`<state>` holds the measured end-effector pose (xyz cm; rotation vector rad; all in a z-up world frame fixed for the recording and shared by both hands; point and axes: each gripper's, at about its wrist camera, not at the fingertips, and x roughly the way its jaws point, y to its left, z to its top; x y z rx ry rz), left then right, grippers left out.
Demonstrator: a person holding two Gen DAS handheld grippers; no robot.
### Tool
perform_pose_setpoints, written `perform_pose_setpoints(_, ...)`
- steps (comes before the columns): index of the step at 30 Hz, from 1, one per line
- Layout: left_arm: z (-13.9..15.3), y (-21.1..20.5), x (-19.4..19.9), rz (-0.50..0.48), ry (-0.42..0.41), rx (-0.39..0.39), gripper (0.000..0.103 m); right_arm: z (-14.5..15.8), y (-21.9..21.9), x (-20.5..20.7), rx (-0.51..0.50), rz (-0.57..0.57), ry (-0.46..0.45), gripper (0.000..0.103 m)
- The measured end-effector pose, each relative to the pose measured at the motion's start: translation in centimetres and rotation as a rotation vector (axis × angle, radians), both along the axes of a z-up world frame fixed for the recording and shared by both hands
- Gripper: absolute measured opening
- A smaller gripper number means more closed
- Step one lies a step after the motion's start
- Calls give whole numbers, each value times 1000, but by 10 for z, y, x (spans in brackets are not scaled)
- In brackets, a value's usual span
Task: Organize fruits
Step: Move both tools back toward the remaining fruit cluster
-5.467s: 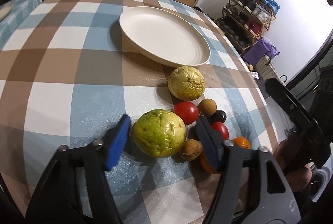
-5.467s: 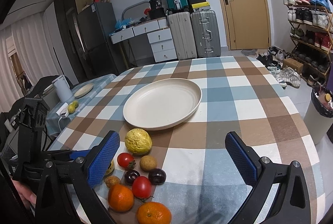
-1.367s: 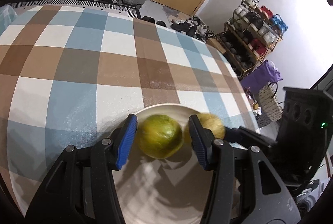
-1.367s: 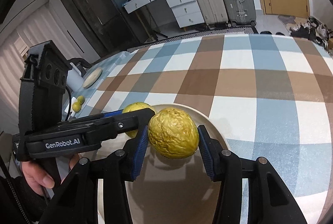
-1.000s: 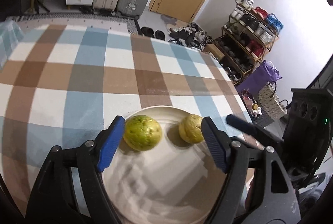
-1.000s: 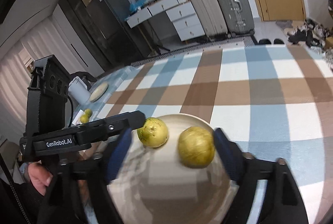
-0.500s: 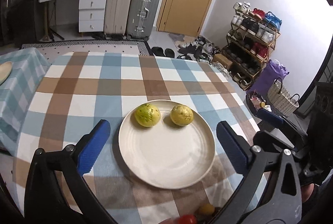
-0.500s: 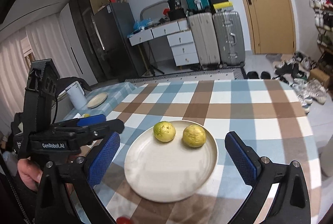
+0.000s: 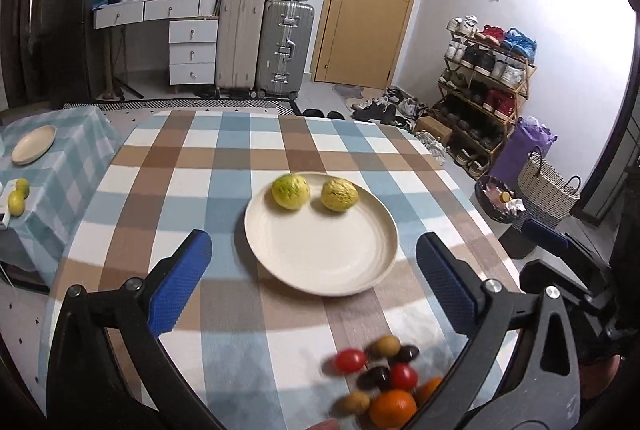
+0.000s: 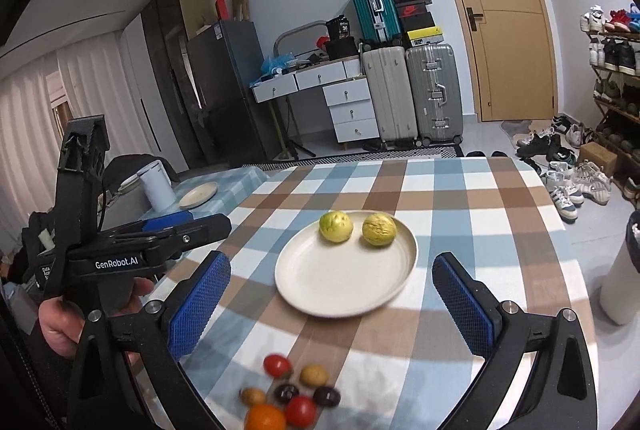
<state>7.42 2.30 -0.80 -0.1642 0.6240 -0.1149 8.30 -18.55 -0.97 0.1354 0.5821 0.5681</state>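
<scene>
— That checked cloth (image 9: 248,154) over the surface looks soft and matt. The plate (image 9: 320,262)?

— Cream, smooth, a dull sheen; can't tell if it's plastic or ceramic. The greener fruit (image 9: 290,191) has pebbly skin, the yellow one (image 9: 339,194) is wrinkled.

— And the fingers (image 10: 199,306)?

— Blue pads with a rough knurled texture, on matt black plastic with metal screws. The small tomatoes (image 10: 277,365) are glossy.

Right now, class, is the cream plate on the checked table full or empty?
Neither: the cream plate holds just two yellow-green fruits at its far edge. The small fruits lie on the table.
</scene>
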Motion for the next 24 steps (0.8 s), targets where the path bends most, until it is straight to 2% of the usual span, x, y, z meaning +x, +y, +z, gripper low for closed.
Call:
perform_pose_setpoints(3, -6, -7, -27, 2, -12, 30, 102, -4, -4, -19, -11, 1, -1, 103)
perform_pose_setpoints(7, -21, -12, -54, -8, 16, 23, 102, -14, -7, -39, -26, 7, 14, 103)
perform_pose_setpoints(10, -35, -17, -75, -24, 43, 13, 102, -24, -7, -52, -33, 12, 57, 103)
perform_pose_setpoints(16, -62, -28, -93, -46, 100, -6, 102, -44, -5, -76, -62, 17, 104, 103)
perform_pose_setpoints(20, -76, -24, -97, -38, 123, -11, 102, -61, -9, -92, -41, 16, 143, 103)
perform_pose_setpoints(24, -90, -16, -96, -30, 158, -30, 102, -74, -7, -99, -67, 22, 154, 103)
